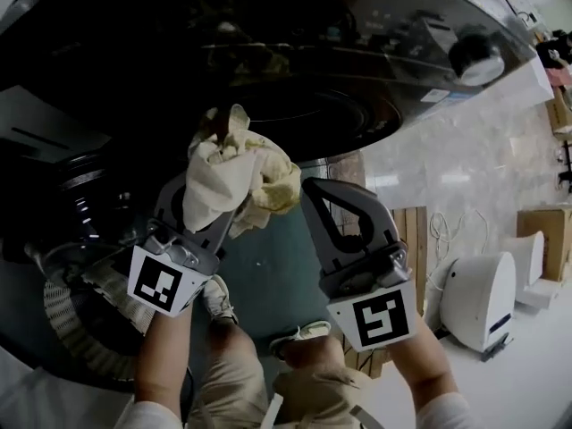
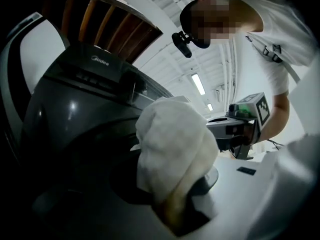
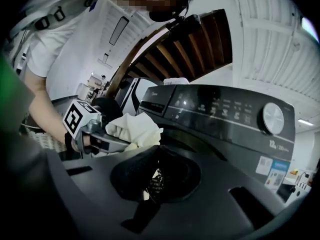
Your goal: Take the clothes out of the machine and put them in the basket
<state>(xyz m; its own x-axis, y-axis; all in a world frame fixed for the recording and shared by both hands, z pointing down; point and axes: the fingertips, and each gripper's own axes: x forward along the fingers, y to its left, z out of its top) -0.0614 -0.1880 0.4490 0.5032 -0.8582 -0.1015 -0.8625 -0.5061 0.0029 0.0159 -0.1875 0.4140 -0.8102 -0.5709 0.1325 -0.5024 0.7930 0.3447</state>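
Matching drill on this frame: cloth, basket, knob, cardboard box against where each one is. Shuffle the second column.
1 cloth
2 basket
3 knob
4 cardboard box

A on the floor, far right in the head view
B on the washing machine panel
C in the left gripper jaws
D lower left in the head view, beside the person's leg

Pairs: 1-C, 2-D, 3-B, 4-A

Pale glossy floor [image 1: 465, 168]: washing machine [image 1: 295, 52], white rounded unit [image 1: 478, 298], cardboard box [image 1: 543, 235].
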